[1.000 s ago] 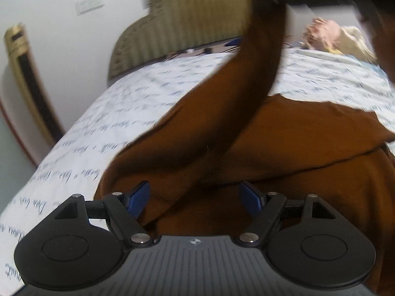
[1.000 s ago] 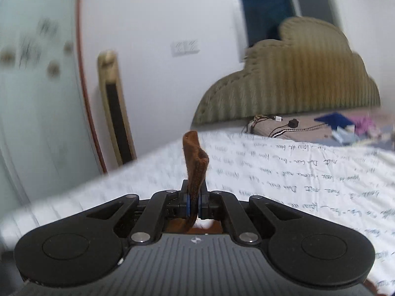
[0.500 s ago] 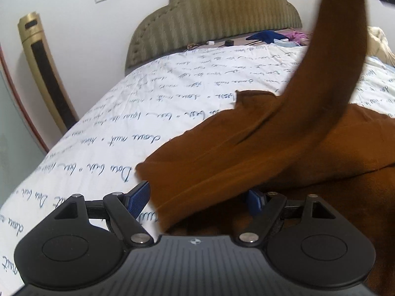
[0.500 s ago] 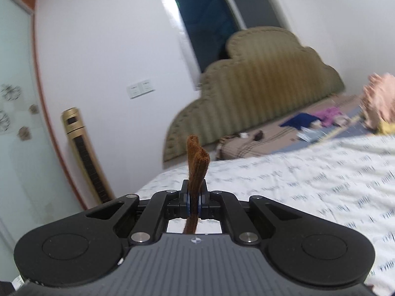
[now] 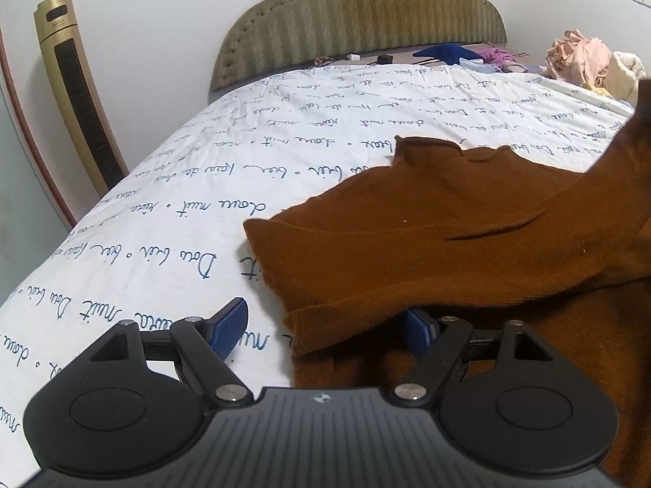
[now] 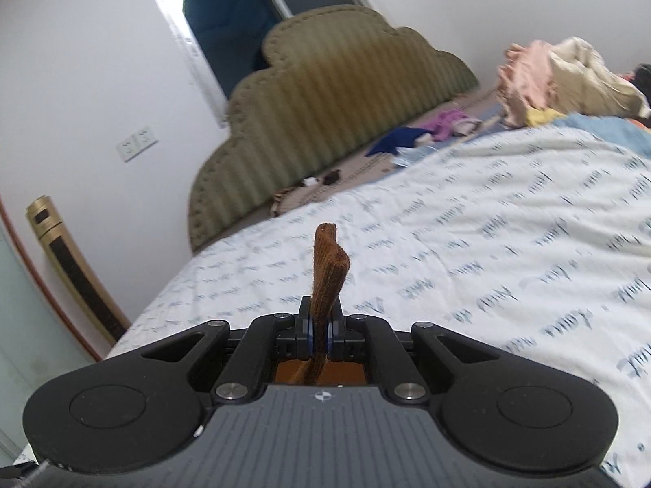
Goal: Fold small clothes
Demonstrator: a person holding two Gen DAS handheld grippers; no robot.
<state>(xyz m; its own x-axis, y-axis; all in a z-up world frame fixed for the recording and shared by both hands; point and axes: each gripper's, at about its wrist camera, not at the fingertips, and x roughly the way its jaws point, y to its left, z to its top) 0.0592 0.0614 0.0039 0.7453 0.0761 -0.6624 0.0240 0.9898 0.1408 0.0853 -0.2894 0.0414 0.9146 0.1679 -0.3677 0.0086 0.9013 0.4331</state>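
Note:
A brown knit garment (image 5: 427,236) lies spread on the white bed sheet with blue writing (image 5: 211,211). One part of it is folded over and rises to the right edge of the left wrist view. My left gripper (image 5: 325,325) is open low over the garment's near left edge; the cloth covers most of its right blue pad. My right gripper (image 6: 320,331) is shut on a brown cuff of the garment (image 6: 327,268), which sticks up between its pads above the bed.
An olive padded headboard (image 5: 358,20) stands at the far end of the bed. A pile of pink and cream clothes (image 5: 590,61) lies at the far right. A gold tower fan (image 5: 77,89) stands by the wall on the left.
The right gripper has carried the held brown cloth rightward and lower across the garment. The lifted strip has settled into a flatter fold. The left gripper stays open at the near edge.

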